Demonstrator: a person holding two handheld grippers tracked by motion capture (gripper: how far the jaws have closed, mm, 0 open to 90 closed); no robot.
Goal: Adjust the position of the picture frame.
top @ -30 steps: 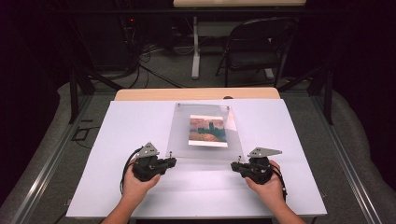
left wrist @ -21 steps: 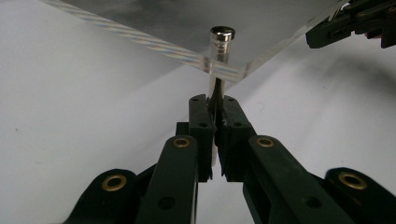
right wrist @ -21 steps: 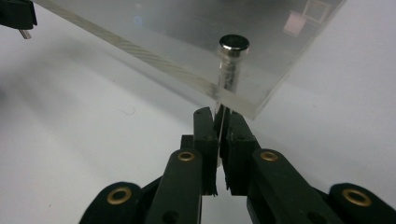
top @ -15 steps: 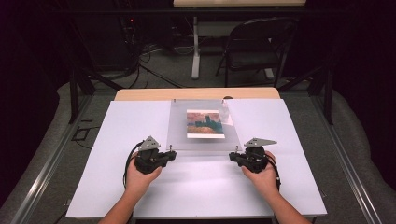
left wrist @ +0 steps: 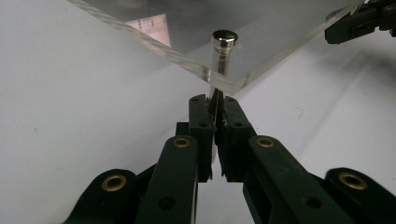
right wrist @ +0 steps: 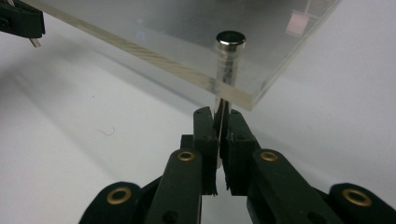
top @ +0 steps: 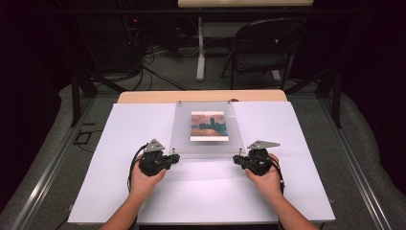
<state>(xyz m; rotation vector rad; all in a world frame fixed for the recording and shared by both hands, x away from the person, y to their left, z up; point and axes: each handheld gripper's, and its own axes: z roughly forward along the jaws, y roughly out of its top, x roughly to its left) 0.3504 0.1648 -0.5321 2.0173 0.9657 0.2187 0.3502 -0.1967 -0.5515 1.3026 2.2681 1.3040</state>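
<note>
Our left gripper (left wrist: 215, 109) is clenched on a metal pin (left wrist: 223, 51) at the near left corner of the clear panel (top: 203, 132); our right gripper (right wrist: 222, 119) clamps the pin (right wrist: 229, 56) at the near right corner. The panel sits mid-table (top: 119, 143), near edge lifted. Its long axis runs away from us, and the picture (top: 208, 126) stands upright. Compared with 1 second ago, the panel and both hands sit farther from us, the picture more squarely facing.
</note>
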